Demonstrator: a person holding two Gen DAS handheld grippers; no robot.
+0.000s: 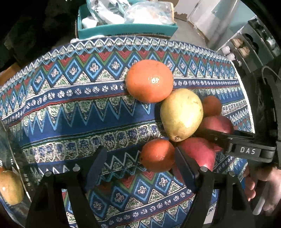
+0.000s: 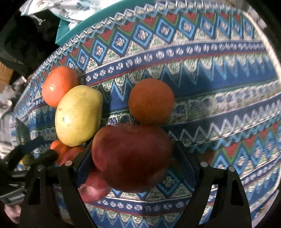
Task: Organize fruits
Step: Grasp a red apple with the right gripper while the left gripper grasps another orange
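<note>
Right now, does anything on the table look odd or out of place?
Nothing spilled or damaged. The fruit sits in one mixed heap: oranges, a pear and apples pressed together on the cloth, unsorted.

A home is showing here: a patterned tablecloth (image 1: 73, 108), a teal box (image 1: 126, 29) holding plastic bags (image 1: 133, 12).

Desk cloth (image 1: 70, 108): blue, red, green and white zigzag bands. Oranges (image 1: 149, 80) orange, pear (image 1: 181, 114) yellow-green, apples (image 2: 131, 157) red, tongs (image 1: 140, 168) black, box (image 1: 126, 30) teal.
</note>
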